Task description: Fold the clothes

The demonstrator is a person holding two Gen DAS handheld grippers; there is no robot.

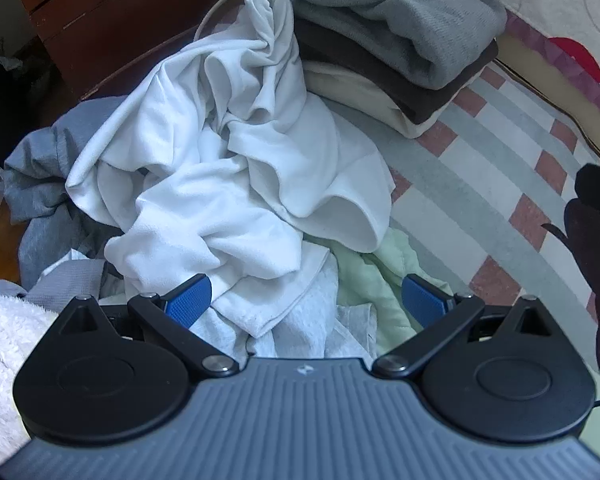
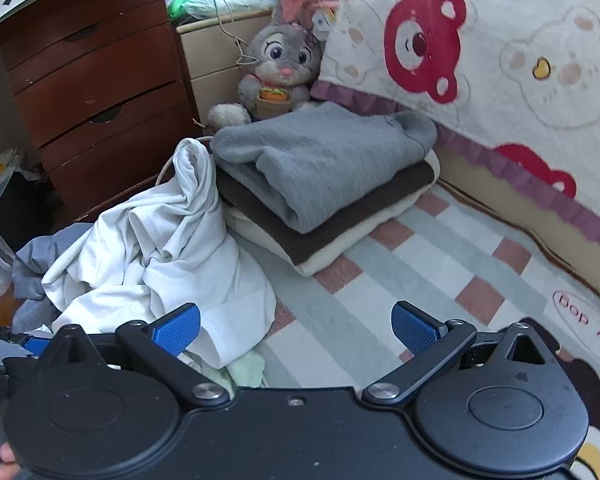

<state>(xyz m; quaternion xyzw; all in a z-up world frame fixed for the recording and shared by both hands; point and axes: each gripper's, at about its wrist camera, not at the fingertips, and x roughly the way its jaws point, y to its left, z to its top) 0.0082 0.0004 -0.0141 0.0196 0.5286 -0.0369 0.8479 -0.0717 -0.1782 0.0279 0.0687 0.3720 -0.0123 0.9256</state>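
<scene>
Left gripper point(image 1: 307, 296) hangs wide open over the heap, empty. The crumpled white garment point(image 1: 220, 168) tops the pile at the bed's edge, its long axis running from the near hem to a twisted peak beside the folded stack point(image 1: 391, 40). Right gripper point(image 2: 296, 326) spread wide too, holding nothing. Only its view shows the plush rabbit point(image 2: 278, 64) and wooden drawers point(image 2: 92, 92); the left's alone shows the pale green cloth point(image 1: 371, 280) underneath.

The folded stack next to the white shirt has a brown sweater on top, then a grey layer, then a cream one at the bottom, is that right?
Not quite. The folded stack has the grey sweater on top and the brown layer under it; cream is at the bottom, beside the white shirt. The right wrist view shows it.
</scene>
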